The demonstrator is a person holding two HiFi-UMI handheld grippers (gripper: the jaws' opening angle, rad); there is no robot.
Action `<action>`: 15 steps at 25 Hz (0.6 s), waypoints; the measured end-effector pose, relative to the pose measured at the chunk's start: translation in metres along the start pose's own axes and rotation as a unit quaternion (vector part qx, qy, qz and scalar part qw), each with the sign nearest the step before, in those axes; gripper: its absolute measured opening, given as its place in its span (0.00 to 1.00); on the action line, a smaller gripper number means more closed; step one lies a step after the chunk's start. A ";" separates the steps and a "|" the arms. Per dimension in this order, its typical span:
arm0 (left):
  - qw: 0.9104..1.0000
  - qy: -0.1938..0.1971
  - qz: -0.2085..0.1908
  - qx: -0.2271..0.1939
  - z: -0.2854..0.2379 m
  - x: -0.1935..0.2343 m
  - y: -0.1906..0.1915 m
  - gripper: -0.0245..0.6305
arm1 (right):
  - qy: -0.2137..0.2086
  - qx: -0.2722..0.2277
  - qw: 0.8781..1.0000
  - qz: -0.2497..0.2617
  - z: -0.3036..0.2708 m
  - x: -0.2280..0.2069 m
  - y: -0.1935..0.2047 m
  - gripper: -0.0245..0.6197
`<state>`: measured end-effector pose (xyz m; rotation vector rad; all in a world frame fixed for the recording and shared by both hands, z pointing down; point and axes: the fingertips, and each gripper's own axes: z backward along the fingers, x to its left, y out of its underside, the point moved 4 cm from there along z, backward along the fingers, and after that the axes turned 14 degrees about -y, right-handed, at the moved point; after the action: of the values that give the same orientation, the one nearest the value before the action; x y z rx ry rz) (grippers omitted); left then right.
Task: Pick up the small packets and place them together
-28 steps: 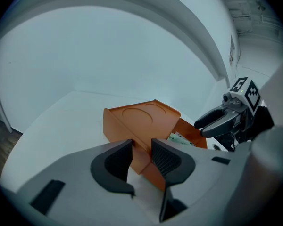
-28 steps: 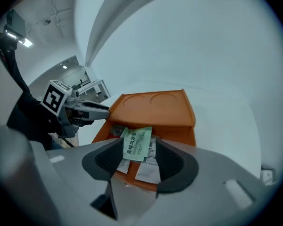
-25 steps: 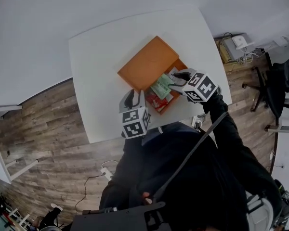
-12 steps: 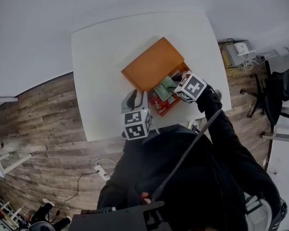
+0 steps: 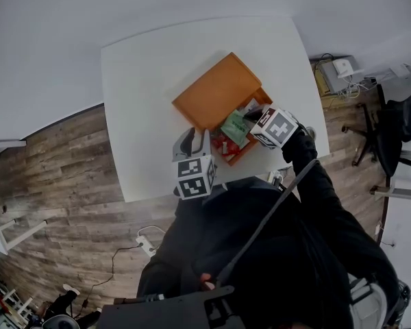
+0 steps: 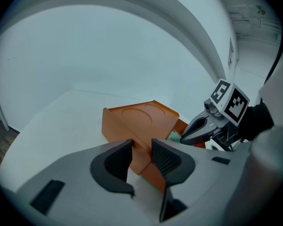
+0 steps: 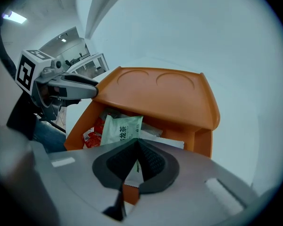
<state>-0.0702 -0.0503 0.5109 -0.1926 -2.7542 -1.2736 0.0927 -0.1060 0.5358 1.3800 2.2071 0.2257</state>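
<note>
A: R gripper (image 7: 137,147) has just been closing. It's now shut on the lower edge of the green packet (image 7: 120,128), which sits inside the orange box (image 7: 203,142) on the worktop (image 5: 144,94).
B: Risk?
A: Thin bite. Lift fast & it prob slips out, or the white packet (image 7: 165,140) under it gets pinched too & drags along. Also the red packets (image 7: 92,135) beside it could snag.
B: L gripper?
A: L gripper (image 6: 141,145) has jaws apart, box corner showing in the gap; can't tell if it's touching. If nothing steadies the box, it may slide or tip w/ the pull. The raised lid (image 7: 155,86) overhangs the way out too.
</note>
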 end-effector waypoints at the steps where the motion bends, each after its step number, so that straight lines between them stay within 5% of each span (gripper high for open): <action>1: 1.000 0.000 0.000 0.000 0.000 0.000 0.000 0.23 | -0.001 -0.002 1.000 -0.002 0.003 0.001 0.001 0.04; 15: 1.000 0.000 -0.001 0.000 0.000 0.000 -0.001 0.23 | -0.013 -0.129 0.991 -0.011 0.090 0.017 -0.026 0.04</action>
<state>-0.0700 -0.0505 0.5099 -0.1896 -2.7545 -1.2747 0.1125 -0.1149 0.4434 1.2085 2.0861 0.4661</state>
